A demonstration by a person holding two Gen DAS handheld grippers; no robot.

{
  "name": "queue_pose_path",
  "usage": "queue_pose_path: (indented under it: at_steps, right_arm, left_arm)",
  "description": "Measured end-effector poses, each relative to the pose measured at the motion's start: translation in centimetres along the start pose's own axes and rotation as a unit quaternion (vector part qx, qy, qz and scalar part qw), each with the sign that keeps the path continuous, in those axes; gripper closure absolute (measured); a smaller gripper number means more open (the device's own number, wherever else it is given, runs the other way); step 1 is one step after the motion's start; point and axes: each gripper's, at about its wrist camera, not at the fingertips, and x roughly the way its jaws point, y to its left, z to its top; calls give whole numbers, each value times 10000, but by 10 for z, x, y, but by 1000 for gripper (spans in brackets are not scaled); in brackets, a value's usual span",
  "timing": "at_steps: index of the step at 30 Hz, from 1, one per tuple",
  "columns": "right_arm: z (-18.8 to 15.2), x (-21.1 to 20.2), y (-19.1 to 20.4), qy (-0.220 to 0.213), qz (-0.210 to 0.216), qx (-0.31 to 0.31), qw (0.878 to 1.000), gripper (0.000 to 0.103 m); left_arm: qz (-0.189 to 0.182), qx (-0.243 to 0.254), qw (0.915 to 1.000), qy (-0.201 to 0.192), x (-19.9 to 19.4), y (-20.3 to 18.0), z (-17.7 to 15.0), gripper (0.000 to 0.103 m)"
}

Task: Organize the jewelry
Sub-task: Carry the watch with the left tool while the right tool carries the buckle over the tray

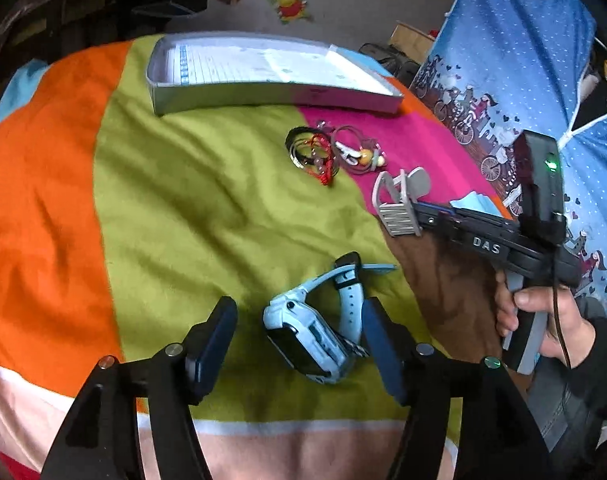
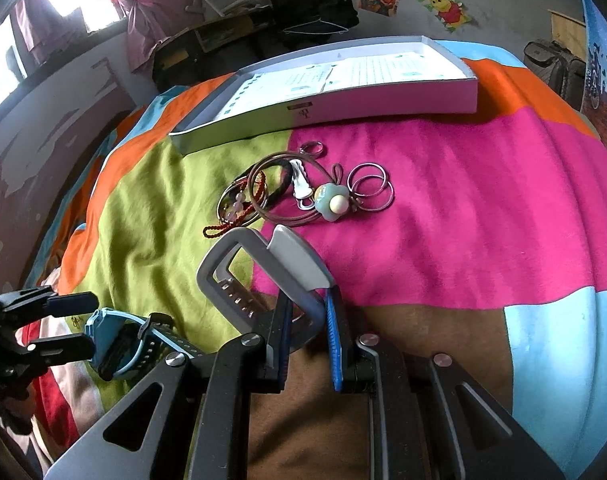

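A light blue watch [image 1: 319,328] lies on the green patch of the blanket, between the fingers of my open left gripper [image 1: 299,344]; it also shows in the right wrist view [image 2: 123,344]. My right gripper [image 2: 307,340] is shut on a grey hair claw clip [image 2: 259,272], held above the blanket; the clip also shows in the left wrist view [image 1: 399,204]. A pile of bracelets, hair ties and rings [image 2: 299,192] lies ahead of it, also seen in the left wrist view [image 1: 331,152]. A shallow white box [image 2: 343,92] stands open behind the pile.
The blanket [image 2: 463,208] has orange, green, pink, brown and light blue patches. A blue patterned cloth [image 1: 523,80] hangs at the right. A hand [image 1: 543,320] holds the right gripper's handle. Cartoon stickers [image 2: 443,4] are on the far wall.
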Motion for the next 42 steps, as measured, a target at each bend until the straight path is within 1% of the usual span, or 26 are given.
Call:
queue_pose_path:
  at_steps: [2,4,6,7,8,9,10,11,14,17,18,19,20,21,22,23,24,26,29,31,34,36,40,42]
  right_arm:
    - [0,1,0,11,-10,-12,10000,88]
    - [0,1,1,-3,-17,-21,10000,88]
    - [1,2,2,-21,-19,-28,10000,88]
    - [0,3,2,-20,-21,-38,10000,88]
    - [1,4,2,-13,-29,-55,10000,88]
    - [1,4,3,-5,-36,-69,10000,88]
    - [1,4,3,0,-45,-85,10000,88]
    - [1,4,4,2,-48,-98,9999,88]
    - [1,4,6,10,-29,-155,9999,88]
    - [0,3,8,6,-1,-202,9998,88]
    - [0,2,9,-4,8,-210,9998,88]
    - [0,1,9,-21,21,-213,9998,88]
    - [1,-1,10,-52,36,-211,9998,88]
    - [0,-3,9,-83,38,-205,9997,88]
    - [1,-5,9,-139,43,-195,9997,88]
    - [1,-7,8,-185,51,-183,9996,88]
    - [2,-9,8,-223,61,-171,9996,88]
    - [3,-15,7,-338,67,-166,9993,88]
    - [6,-26,6,-595,161,-158,9980,88]
    - [8,-32,7,-742,229,-119,9969,88]
    - [15,-39,9,-871,270,-160,9957,88]
    - [22,-42,10,-959,297,-172,9948,88]
    - [49,-48,12,-1156,372,-192,9924,88]
    - [61,-50,13,-1259,294,-308,9911,88]
  left_arm:
    - [-100,-126,9998,125,6,3,4,41]
    - [-200,-362,9988,264,11,6,8,42]
    - [-320,-454,9979,346,15,6,12,43]
    - [-307,-423,9976,462,19,4,15,45]
    - [-319,-387,9972,559,22,2,16,53]
    - [-164,-317,9962,790,28,-1,18,63]
    - [-64,-300,9952,934,32,-3,20,69]
    - [-8,-341,9934,1095,37,-3,21,70]
    - [-100,-812,9888,1251,42,5,26,73]
    - [-262,-1371,9822,1259,41,12,24,75]
    - [-380,-1602,9792,1182,35,13,21,76]
    - [-417,-1665,9792,1082,31,13,19,77]
    - [-434,-1641,9812,918,23,10,18,78]
    - [-271,-1460,9867,668,11,4,20,78]
    - [-14,-1158,9925,390,1,-4,23,78]
    - [198,-863,9960,81,-10,-12,26,78]
    - [254,-714,9970,-161,-18,-17,27,78]
    - [235,-739,9964,-354,-26,-21,29,78]
    - [298,-771,9957,-425,-25,-19,35,78]
    - [309,-904,9944,-446,-21,-14,39,78]
    - [338,-981,9926,-627,-24,-5,50,78]
    - [366,-1037,9906,-817,-28,2,58,78]
    - [443,-1111,9851,-1237,-29,9,84,78]
    - [475,-1130,9811,-1500,-29,13,100,78]
